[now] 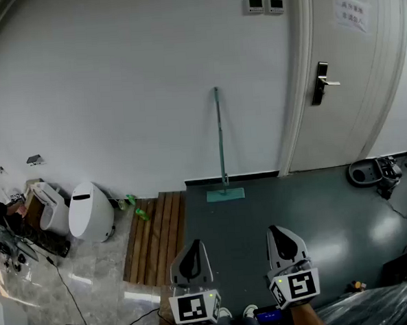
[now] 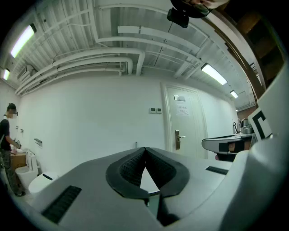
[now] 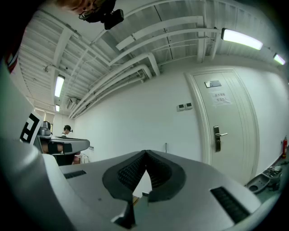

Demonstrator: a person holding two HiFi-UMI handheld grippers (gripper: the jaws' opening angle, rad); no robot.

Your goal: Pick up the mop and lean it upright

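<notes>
The mop (image 1: 221, 143) stands upright against the white wall, its teal flat head (image 1: 225, 195) resting on the dark floor by the skirting. Only the tip of its handle (image 2: 136, 144) shows above the jaws in the left gripper view, and the handle tip (image 3: 165, 145) shows the same way in the right gripper view. My left gripper (image 1: 190, 252) and right gripper (image 1: 277, 238) are held side by side low in the head view, well short of the mop. Both are shut, tips touching, with nothing between them.
A white door (image 1: 349, 74) with a lever handle (image 1: 322, 82) is right of the mop. A wooden slat mat (image 1: 156, 237) lies on the left, with a white bin (image 1: 91, 212) and a toilet (image 1: 49, 205) beyond. A robot vacuum (image 1: 369, 172) sits at right. A person (image 2: 6, 149) stands far left.
</notes>
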